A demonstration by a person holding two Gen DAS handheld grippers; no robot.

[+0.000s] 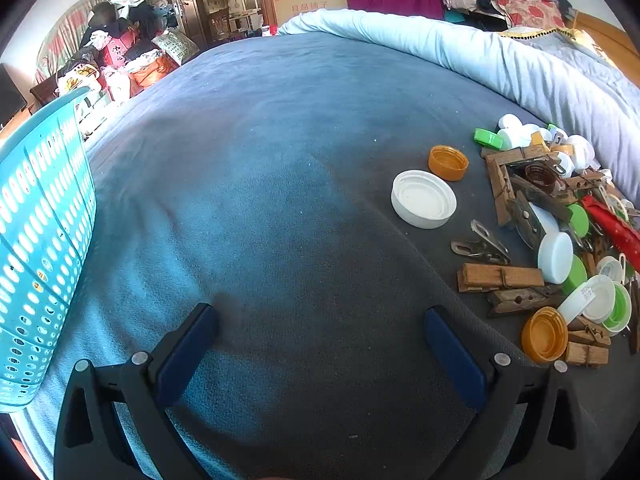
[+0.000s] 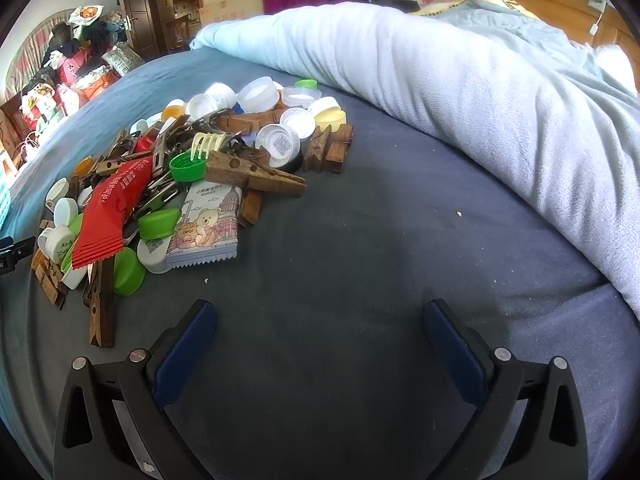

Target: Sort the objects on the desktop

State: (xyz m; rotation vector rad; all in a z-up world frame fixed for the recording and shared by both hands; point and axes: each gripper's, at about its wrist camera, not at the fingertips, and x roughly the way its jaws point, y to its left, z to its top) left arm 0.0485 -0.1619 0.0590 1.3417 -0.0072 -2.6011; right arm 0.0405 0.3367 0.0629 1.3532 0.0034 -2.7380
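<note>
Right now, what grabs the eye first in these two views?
The jumbled pile of caps and wooden clothespins left of centre on the blue bedsheet, topped by a red packet. In the left view, a turquoise perforated basket fills the left edge.

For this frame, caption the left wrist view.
Open left gripper hovers over blue blanket, turquoise basket left, bottle-cap-and-clothespin pile right.

cardboard box (image 1: pixel 310 7): "良品铺子" | bear packet (image 2: pixel 206 222): "Dear" | white cap (image 2: pixel 280 145): QR code
</note>
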